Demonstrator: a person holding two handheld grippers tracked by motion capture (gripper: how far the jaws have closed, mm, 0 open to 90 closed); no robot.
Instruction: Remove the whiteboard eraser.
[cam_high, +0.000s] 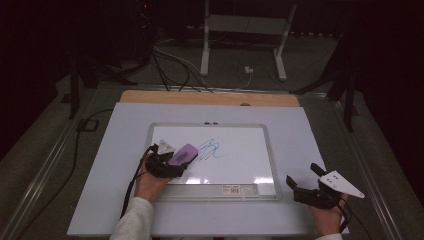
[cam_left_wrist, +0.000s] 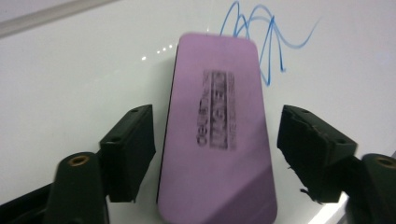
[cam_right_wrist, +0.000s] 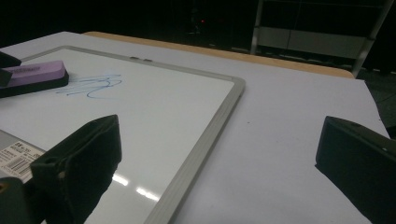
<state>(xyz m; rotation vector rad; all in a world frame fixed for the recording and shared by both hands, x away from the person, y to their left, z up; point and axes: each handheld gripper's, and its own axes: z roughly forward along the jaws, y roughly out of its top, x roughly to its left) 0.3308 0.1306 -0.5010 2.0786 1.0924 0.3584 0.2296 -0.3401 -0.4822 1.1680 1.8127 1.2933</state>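
Note:
A purple eraser (cam_high: 182, 154) lies flat on the whiteboard (cam_high: 240, 165), just left of a blue scribble (cam_high: 210, 148). My left gripper (cam_high: 176, 161) is open, one jaw on each side of the eraser (cam_left_wrist: 217, 149) with a narrow gap on both sides. The scribble (cam_left_wrist: 261, 42) starts just past the eraser's far end. My right gripper (cam_high: 302, 173) is open and holds nothing, low over the white table right of the board's frame. In the right gripper view the eraser (cam_right_wrist: 32, 74) and scribble (cam_right_wrist: 93, 86) are at the far left.
The whiteboard's grey frame (cam_right_wrist: 205, 140) runs between my right gripper and the writing surface. A barcode sticker (cam_high: 235, 188) sits on the board's near edge. The white table top (cam_high: 320, 135) ends in a wooden strip (cam_high: 210, 97) at the back, with cables and a stand on the floor beyond.

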